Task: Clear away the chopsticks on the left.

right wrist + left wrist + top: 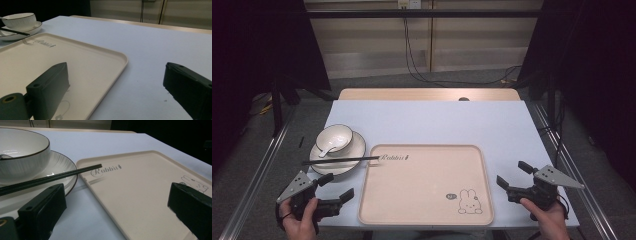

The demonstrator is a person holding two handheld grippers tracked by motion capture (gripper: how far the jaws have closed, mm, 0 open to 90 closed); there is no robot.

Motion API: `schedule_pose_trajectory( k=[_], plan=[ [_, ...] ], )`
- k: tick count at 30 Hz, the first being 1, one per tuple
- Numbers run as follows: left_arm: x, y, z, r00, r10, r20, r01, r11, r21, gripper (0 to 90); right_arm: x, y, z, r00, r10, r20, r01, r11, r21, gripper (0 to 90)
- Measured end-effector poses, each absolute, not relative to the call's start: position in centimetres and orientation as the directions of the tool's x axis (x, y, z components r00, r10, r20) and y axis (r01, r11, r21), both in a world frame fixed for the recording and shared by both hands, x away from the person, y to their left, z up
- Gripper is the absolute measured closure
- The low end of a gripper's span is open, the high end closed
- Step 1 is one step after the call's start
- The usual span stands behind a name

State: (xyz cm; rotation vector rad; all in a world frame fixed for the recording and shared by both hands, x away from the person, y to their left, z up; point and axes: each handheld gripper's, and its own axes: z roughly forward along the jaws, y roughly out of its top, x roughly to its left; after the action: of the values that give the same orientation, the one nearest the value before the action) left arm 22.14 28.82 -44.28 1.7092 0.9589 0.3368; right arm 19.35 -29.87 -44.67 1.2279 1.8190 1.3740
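Note:
A beige tray (422, 185) with a rabbit drawing lies at the table's front middle. To its left a white bowl (334, 136) holding a spoon (326, 149) stands on a white plate (358, 146). Black chopsticks (339, 160) lie across the plate, their tips resting on the tray's corner. My left gripper (336, 186) is open near the front left, just below the plate. In its view the chopsticks (57, 176), bowl (22, 155) and tray (140, 185) lie ahead. My right gripper (513, 173) is open to the right of the tray (75, 57), holding nothing.
The pale blue tabletop (437, 120) stretches behind the tray, with a wooden strip (427, 94) along its far edge. Metal rails (257, 170) run down both sides of the table. Cables (422, 75) trail on the floor beyond it.

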Motion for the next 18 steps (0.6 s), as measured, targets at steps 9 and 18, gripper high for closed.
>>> schedule_pose_trajectory(
  k=[9,18],
  plan=[
    [21.9,29.2,-44.0,0.657,0.716,-0.235,0.418,-0.087,0.904,2.6,19.2,-29.9,-44.6,-0.445,0.891,0.087,0.330,0.073,0.941,6.1],
    [22.7,30.9,-43.4,0.661,0.726,-0.189,0.422,-0.151,0.894,7.8,19.3,-29.7,-44.6,-0.456,0.886,0.085,0.330,0.080,0.940,6.5]
  ],
)
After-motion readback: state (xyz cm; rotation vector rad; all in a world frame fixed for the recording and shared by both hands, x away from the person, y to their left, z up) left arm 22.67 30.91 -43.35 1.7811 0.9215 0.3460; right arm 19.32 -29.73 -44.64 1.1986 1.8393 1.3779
